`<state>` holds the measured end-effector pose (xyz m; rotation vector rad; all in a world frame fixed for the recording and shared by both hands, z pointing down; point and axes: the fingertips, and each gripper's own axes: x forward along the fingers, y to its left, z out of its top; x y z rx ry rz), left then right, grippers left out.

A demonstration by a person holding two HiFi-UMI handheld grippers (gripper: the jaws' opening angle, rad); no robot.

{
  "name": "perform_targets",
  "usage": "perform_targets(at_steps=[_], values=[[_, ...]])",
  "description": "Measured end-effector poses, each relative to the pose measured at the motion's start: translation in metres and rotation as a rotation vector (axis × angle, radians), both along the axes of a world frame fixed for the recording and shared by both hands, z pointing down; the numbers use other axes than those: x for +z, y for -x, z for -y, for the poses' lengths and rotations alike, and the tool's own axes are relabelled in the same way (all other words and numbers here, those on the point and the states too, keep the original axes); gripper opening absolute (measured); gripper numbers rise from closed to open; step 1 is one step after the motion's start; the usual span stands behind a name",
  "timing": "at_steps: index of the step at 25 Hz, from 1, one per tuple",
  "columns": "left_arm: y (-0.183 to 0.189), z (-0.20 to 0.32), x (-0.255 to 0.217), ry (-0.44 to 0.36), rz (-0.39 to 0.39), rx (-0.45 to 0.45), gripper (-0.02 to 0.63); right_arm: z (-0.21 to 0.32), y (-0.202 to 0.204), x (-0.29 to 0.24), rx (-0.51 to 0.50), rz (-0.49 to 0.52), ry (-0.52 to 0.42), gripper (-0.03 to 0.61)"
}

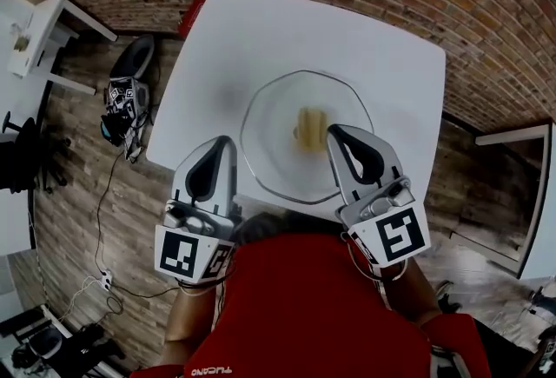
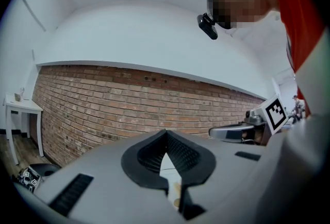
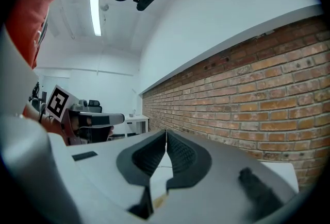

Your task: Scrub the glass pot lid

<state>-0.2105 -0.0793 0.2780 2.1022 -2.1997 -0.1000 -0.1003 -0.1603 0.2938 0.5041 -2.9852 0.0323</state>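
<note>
Glass pot lid (image 1: 276, 137) lies flat on the white table (image 1: 261, 37), roughly midway between the left and right edges, with its rim close to the near edge. A yellowish block (image 1: 309, 129), probably the scrubbing sponge, shows at the lid's middle. Whether it rests on the glass or is the knob seen through it, I cannot tell.

Both tools hang over the near edge, one on each side of the lid. The left gripper (image 1: 226, 144) sits just beside the lid's left rim. The right gripper (image 1: 334, 133) reaches over the lid's right part, close to the yellowish block. In each gripper view the black ribbed pads meet at the tips with nothing between them, so both are closed and empty.

This placing looks like an approach. The lid sits within easy reach and the hands flank it, likely so that one can steady the glass while the other takes the scrubber. As far as I can judge, scrubbing has not begun.
</note>
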Motion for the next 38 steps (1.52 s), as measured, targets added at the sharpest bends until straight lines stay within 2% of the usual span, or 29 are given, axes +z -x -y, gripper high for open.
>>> perform_targets(at_steps=[5, 9, 16, 24, 31, 38], values=[[0.007, 0.028, 0.008, 0.017, 0.01, 0.042, 0.017, 0.016, 0.011, 0.002, 0.053, 0.012, 0.015, 0.031], [0.006, 0.053, -0.005, -0.023, 0.011, 0.129, 0.017, 0.022, 0.017, 0.002, 0.113, 0.017, 0.034, 0.031], [0.023, 0.067, 0.023, 0.034, 0.012, 0.229, 0.017, 0.028, 0.026, 0.014, 0.238, -0.019, 0.047, 0.031], [0.04, 0.081, 0.037, 0.054, 0.005, 0.369, 0.017, 0.031, 0.035, 0.026, 0.392, -0.063, 0.059, 0.031], [0.046, 0.087, 0.063, 0.125, -0.034, 0.401, 0.018, 0.031, 0.035, 0.045, 0.457, -0.141, 0.082, 0.031], [0.053, 0.089, 0.105, 0.251, -0.091, 0.389, 0.02, 0.036, 0.028, 0.09, 0.5, -0.268, 0.182, 0.032]])
